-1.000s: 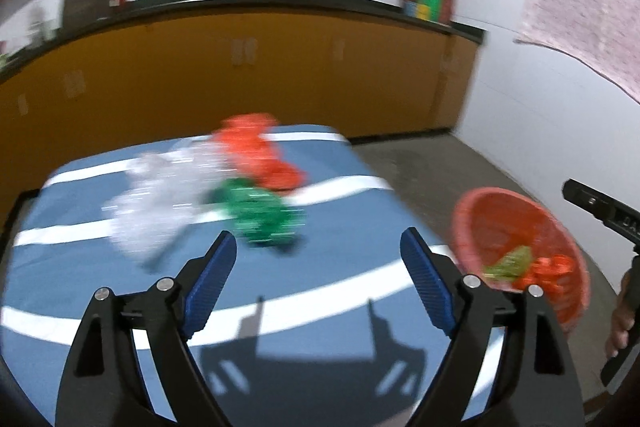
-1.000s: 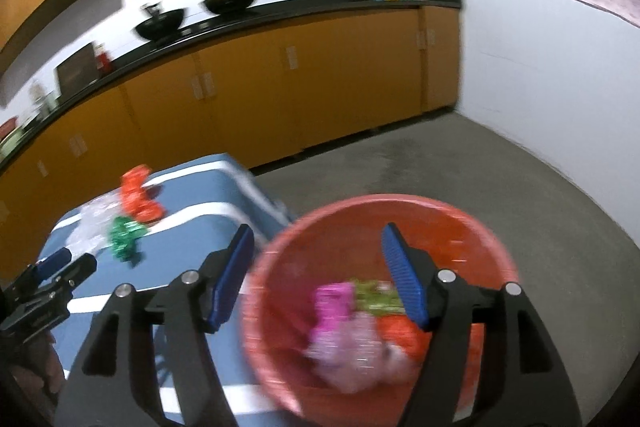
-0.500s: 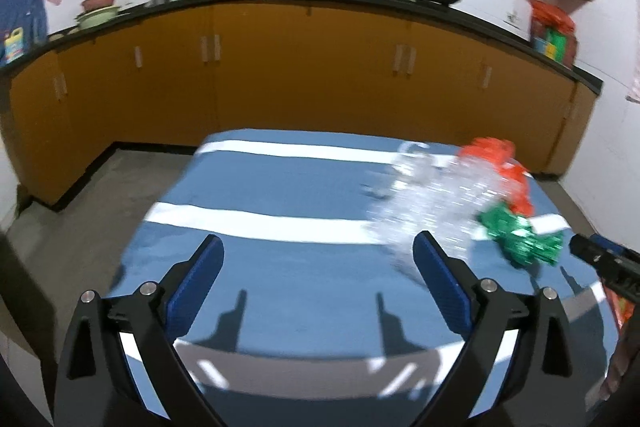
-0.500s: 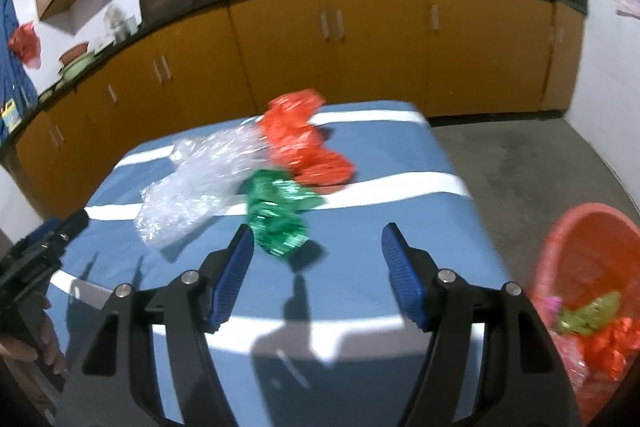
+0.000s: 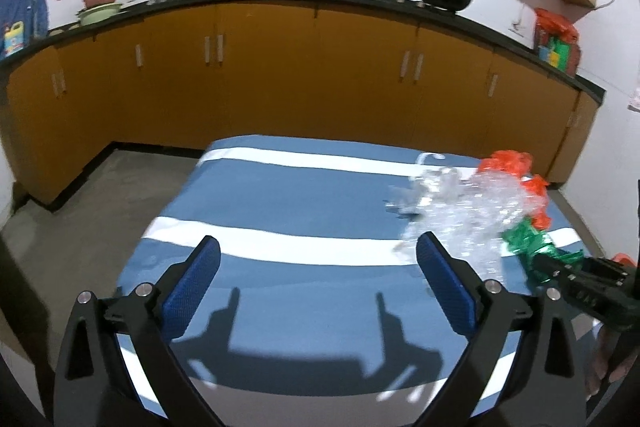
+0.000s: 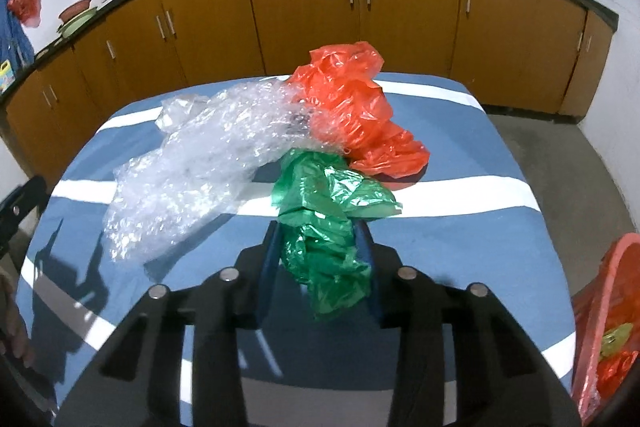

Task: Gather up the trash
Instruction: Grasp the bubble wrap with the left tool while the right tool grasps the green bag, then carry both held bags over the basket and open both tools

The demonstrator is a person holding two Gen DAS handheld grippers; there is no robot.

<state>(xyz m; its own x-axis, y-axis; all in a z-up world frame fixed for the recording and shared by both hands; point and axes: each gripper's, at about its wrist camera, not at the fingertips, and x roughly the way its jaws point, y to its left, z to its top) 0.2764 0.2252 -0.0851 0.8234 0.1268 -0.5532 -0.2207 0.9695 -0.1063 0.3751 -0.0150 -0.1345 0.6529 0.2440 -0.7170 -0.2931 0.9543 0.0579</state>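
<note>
Your right gripper [image 6: 320, 251] has swung from the basket and pinches the green plastic bag [image 6: 324, 227] on the tabletop [image 6: 460, 235]; red basket [image 6: 600, 307] lies right, left gripper [image 5: 316, 291] spread, empty.

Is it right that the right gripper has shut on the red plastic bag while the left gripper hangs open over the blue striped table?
Not quite. The right gripper has shut on the green plastic bag, not the red plastic bag, which lies free farther back; the right wrist view shows it. The left gripper does hang open over the blue striped table.
</note>
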